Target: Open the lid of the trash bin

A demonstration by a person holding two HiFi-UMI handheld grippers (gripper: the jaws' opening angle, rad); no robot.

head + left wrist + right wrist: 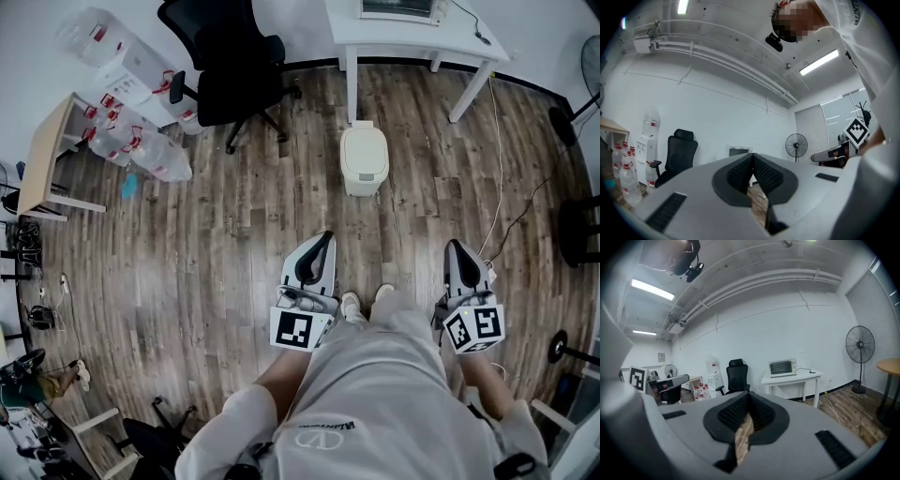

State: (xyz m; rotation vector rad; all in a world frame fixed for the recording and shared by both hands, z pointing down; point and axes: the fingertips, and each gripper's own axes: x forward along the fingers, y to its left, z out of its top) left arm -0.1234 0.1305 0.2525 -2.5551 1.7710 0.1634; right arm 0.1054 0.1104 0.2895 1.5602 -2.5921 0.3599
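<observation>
- Cream bin point(364, 187) stands on the wood floor point(234, 253), its lid point(364, 150) down flat
- It sits just in front of the left leg of the white table point(412, 39), with the black chair point(234, 66) off to its left
- Both grippers are held low near the person's legs, well apart from the bin, tips pointing toward it
- Left gripper point(323, 238) is at the person's left knee; in the left gripper view its jaws point(752, 157) meet at the tips, with only a sliver of floor showing lower down, and nothing is held
- Right gripper point(455, 246) is beside the right leg; in the right gripper view its jaws point(747, 397) are likewise pressed together at the tips and hold nothing
- A pair of pale shoes point(352, 305) shows between the two grippers
- Clear water bottles point(141, 150) lie stacked at the far left of the floor
- An oven point(783, 367) sits on the table, and a standing fan point(860, 345) is at the right wall
</observation>
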